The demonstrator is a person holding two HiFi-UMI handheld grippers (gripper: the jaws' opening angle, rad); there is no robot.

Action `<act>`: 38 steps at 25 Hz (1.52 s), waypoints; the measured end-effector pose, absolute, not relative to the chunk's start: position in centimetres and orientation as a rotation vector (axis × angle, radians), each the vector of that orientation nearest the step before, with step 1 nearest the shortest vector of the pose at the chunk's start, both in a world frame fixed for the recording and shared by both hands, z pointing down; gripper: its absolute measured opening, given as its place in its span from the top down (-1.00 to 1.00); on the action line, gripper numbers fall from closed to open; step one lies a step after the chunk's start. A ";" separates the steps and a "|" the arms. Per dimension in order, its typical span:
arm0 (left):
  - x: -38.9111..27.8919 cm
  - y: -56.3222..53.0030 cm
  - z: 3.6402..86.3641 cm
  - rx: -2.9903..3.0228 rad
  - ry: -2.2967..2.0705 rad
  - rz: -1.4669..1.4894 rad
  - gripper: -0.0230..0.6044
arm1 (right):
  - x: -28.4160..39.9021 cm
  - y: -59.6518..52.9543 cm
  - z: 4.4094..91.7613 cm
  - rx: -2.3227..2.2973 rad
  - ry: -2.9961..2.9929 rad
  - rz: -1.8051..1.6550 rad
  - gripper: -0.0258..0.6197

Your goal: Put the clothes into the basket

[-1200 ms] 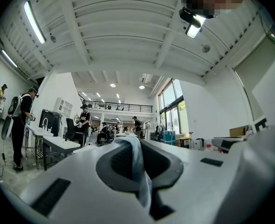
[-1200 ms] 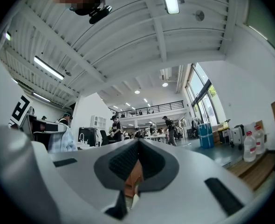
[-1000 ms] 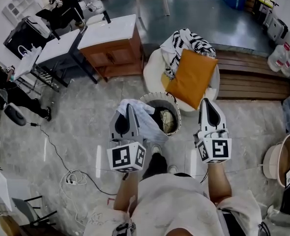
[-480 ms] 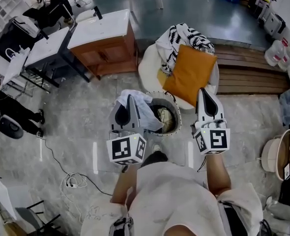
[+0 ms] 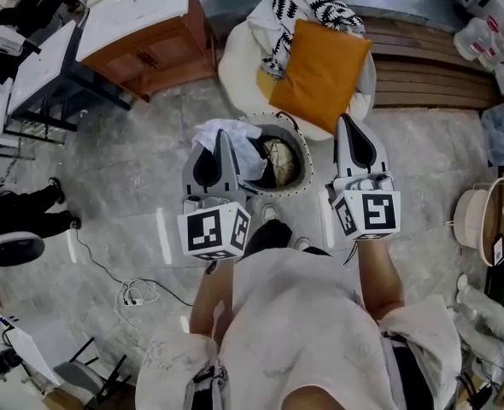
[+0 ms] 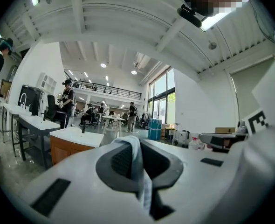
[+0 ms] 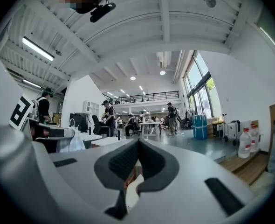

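Observation:
A round basket (image 5: 307,171) stands on the stone floor in front of the person's feet, with a beige garment (image 5: 279,154) and darker clothes inside. My left gripper (image 5: 225,135) is shut on a white and pale-blue cloth (image 5: 211,131), which hangs over the basket's left rim. In the left gripper view the cloth (image 6: 138,167) runs between the closed pads of the left gripper (image 6: 130,142). My right gripper (image 5: 342,120) hovers just right of the basket, jaws shut with nothing in them. In the right gripper view the right gripper (image 7: 137,142) has its tips touching.
Just beyond the basket a white round chair (image 5: 235,79) carries an orange cushion (image 5: 320,71) and a black-and-white patterned blanket (image 5: 299,7). A wooden cabinet with a white top (image 5: 141,45) stands at the back left. A wooden platform (image 5: 423,67) lies right, cables (image 5: 132,293) left.
Both grippers have moved forward and down toward the basket, the left still holding the cloth. The person has stepped closer, so basket and chair sit nearer in view.

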State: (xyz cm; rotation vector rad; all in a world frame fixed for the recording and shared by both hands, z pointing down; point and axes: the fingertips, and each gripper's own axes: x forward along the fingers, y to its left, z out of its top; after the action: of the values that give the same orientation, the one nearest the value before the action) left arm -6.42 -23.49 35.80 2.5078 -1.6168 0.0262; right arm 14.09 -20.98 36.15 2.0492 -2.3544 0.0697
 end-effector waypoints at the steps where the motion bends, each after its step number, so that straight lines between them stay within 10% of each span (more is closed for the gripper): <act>1: -6.2 -24.1 36.5 2.503 -1.592 0.035 0.88 | 14.0 -21.5 36.6 2.048 -2.341 0.081 0.96; 38: -8.6 -27.1 83.1 1.971 -1.197 0.892 0.88 | 6.4 -27.3 56.3 1.712 -2.085 0.486 0.96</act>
State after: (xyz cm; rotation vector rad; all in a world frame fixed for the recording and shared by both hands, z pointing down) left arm -8.58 -27.12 83.13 1.9713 -1.1972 0.8923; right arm 6.39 -27.30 56.26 1.7125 -2.0849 0.4861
